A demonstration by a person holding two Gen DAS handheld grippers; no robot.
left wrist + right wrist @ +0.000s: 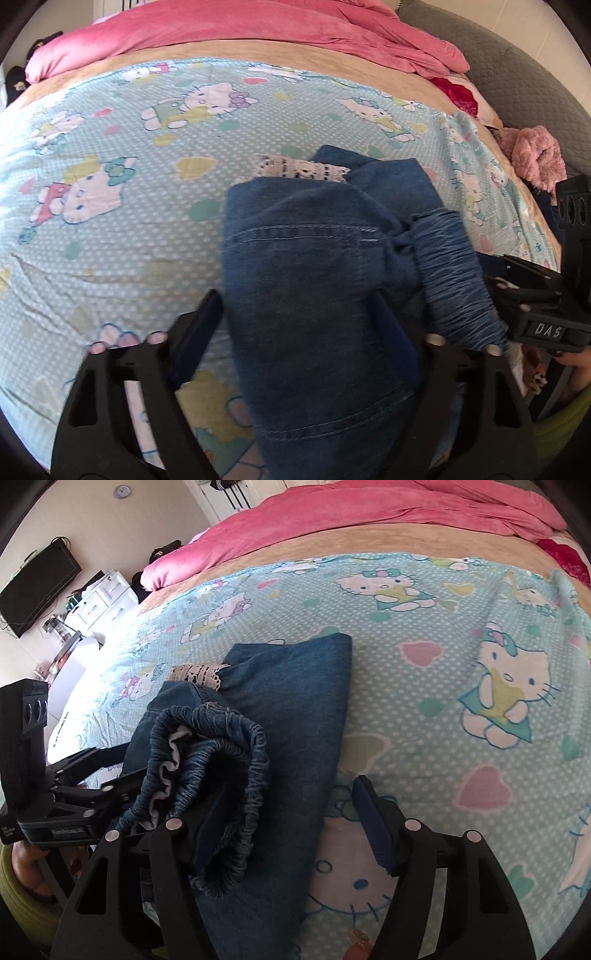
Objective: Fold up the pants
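Observation:
Blue denim pants (306, 258) lie folded in a bundle on a light blue Hello Kitty sheet (110, 147), with a lace-trimmed hem (299, 168) at the far end. The elastic waistband (214, 760) is bunched up near both grippers. My left gripper (295, 325) is open, its fingers astride the near end of the pants. My right gripper (291, 819) is open; its left finger (210, 823) sits inside the waistband opening, its right finger (373, 827) over the sheet. The pants also show in the right wrist view (295, 701). Each gripper shows in the other's view, left (55, 782) and right (539, 295).
A pink duvet (240, 29) is heaped along the far side of the bed. A pink fluffy item (532, 155) and a grey padded headboard (517, 74) are at the right. A TV (37, 587) and white drawers (99, 598) stand beyond the bed's left edge.

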